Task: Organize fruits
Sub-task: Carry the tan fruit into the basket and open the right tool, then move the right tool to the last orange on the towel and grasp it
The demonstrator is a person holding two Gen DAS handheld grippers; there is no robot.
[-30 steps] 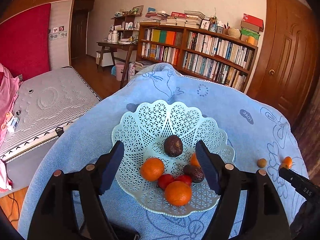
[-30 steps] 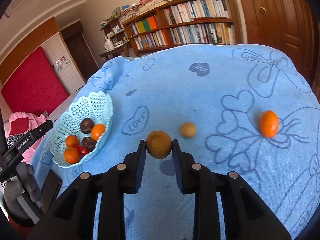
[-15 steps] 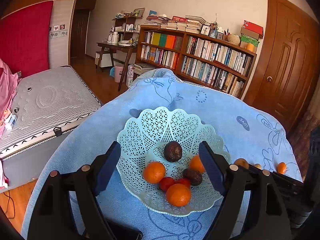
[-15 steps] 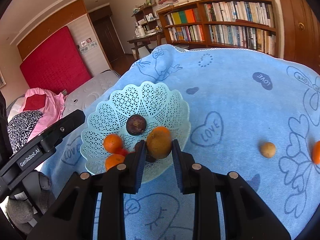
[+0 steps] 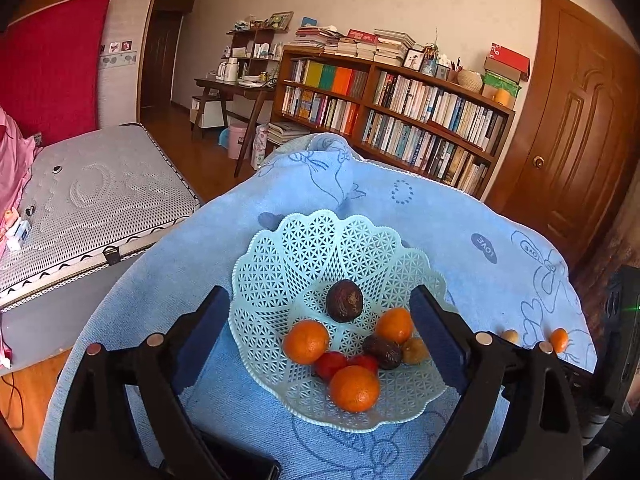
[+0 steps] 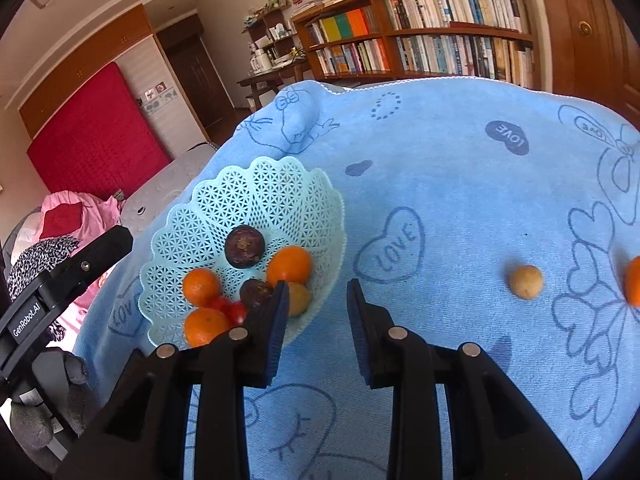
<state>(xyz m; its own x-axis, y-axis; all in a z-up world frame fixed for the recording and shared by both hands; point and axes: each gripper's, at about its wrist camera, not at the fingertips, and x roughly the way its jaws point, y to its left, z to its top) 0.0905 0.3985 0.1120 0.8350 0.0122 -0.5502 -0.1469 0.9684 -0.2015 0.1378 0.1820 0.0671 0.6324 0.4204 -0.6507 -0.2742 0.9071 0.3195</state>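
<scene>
A pale green lattice basket [image 5: 304, 248] [image 6: 280, 184] sits on the blue towel and holds oranges, dark passion fruits, red tomatoes and a brownish-yellow fruit [image 5: 415, 350] [image 6: 299, 298] at its right edge. My left gripper [image 5: 320, 320] is open, its fingers straddling the basket without gripping it. My right gripper [image 6: 314, 304] is open and empty just right of the basket's rim, beside the brownish fruit. On the towel to the right lie a small tan fruit [image 6: 525, 282] [image 5: 509, 336] and a small orange fruit [image 6: 633, 281] [image 5: 559, 339].
The blue towel [image 6: 460, 184] with heart and "LOVE" prints covers the table. A bed [image 5: 92, 200] stands to the left, a bookshelf [image 5: 400, 112] and a wooden door [image 5: 576, 128] behind. A gloved hand [image 6: 36, 408] holds the left gripper's body.
My right gripper carried the brownish fruit from the towel to the basket, opened, and the fruit now lies in the basket. The left gripper stayed open around the basket.
</scene>
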